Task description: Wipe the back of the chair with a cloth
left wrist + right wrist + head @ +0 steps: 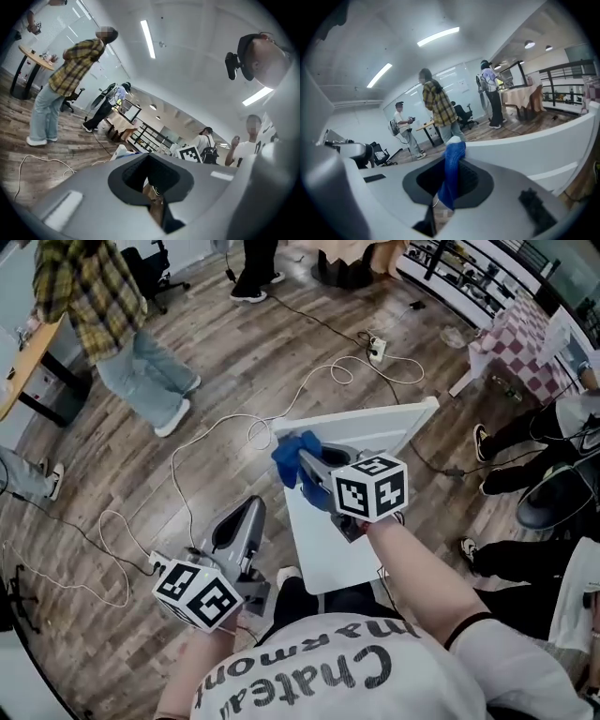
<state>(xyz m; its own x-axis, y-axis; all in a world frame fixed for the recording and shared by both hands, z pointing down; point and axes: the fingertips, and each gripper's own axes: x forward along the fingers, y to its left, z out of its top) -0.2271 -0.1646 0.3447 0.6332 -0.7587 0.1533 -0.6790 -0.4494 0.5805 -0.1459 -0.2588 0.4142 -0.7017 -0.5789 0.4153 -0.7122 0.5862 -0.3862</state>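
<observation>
A white chair stands in front of me, its back's top rail [361,423] running across the head view and its seat [328,545] below. My right gripper [307,463] is shut on a blue cloth [296,457], which is pressed against the left end of that rail. In the right gripper view the cloth [452,171] hangs between the jaws, with the chair back [534,145] curving off to the right. My left gripper [246,512] is shut with nothing in it, held low at the left, apart from the chair. In its own view my left gripper [150,159] points across the room.
White cables [234,427] loop over the wooden floor to a power strip [377,348]. A person in a plaid shirt [94,296] stands at the far left. Seated people's legs [525,442] crowd the right side, and a checkered tablecloth [520,334] sits at the far right.
</observation>
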